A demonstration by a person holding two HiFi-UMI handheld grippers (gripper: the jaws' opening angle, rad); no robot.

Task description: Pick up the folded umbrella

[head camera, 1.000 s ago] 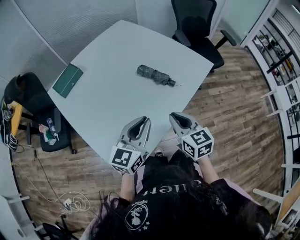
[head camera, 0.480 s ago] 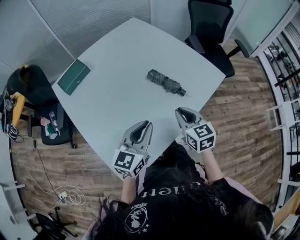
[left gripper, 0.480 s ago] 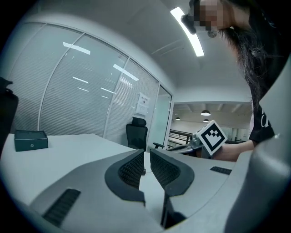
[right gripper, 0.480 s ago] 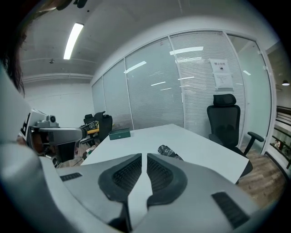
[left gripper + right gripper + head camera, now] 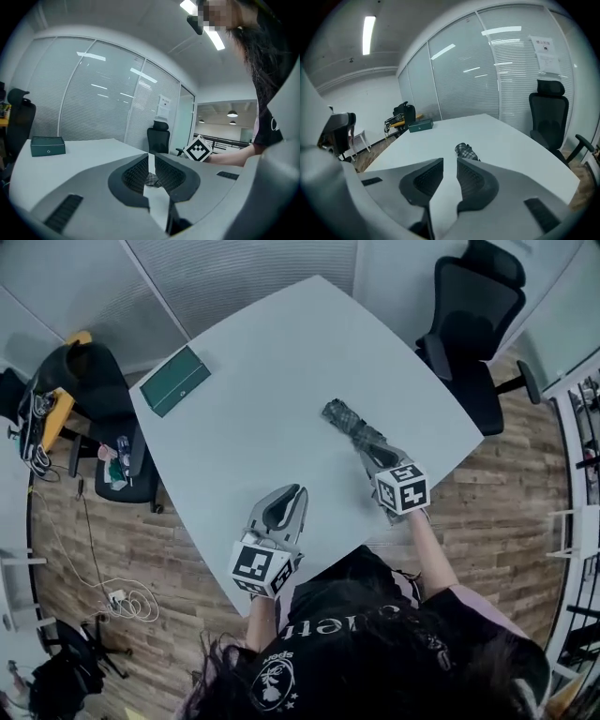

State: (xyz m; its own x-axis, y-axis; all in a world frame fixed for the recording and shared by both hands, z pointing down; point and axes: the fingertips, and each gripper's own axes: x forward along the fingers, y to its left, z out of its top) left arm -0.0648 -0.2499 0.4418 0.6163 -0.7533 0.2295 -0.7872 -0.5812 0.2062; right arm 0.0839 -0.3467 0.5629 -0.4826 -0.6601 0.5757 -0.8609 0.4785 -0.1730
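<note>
Reaching over the pale bench [image 5: 262,371], the right tongs [image 5: 377,457] are the pair that matters. The folded umbrella [image 5: 349,423] lies flat on the bench toward its right side, immediately ahead of them. In the head view its long axis runs on a slant from upper left to lower right. The lower right end is tucked under the tips of the right tongs, so whether they touch it cannot be told from above. In the right gripper view the checked umbrella [image 5: 465,151] shows just beyond the tongs [image 5: 450,162] and a little right of the gap, partly hidden behind the right-hand jaw, with its length running away in much the same line as the tongs point. The jaws are opening, only slightly apart so far, and nothing sits between them. By my reading they need to spread wider and shift a touch to the right, so that they straddle the umbrella's width at its near end. The left tongs [image 5: 284,500] hang well apart from it over the near edge of the bench, with only a thin slit between their jaws [image 5: 151,161] and nothing held. Through that slit the umbrella [image 5: 152,179] shows far off, so the left hand is clearly the farther one.
</note>
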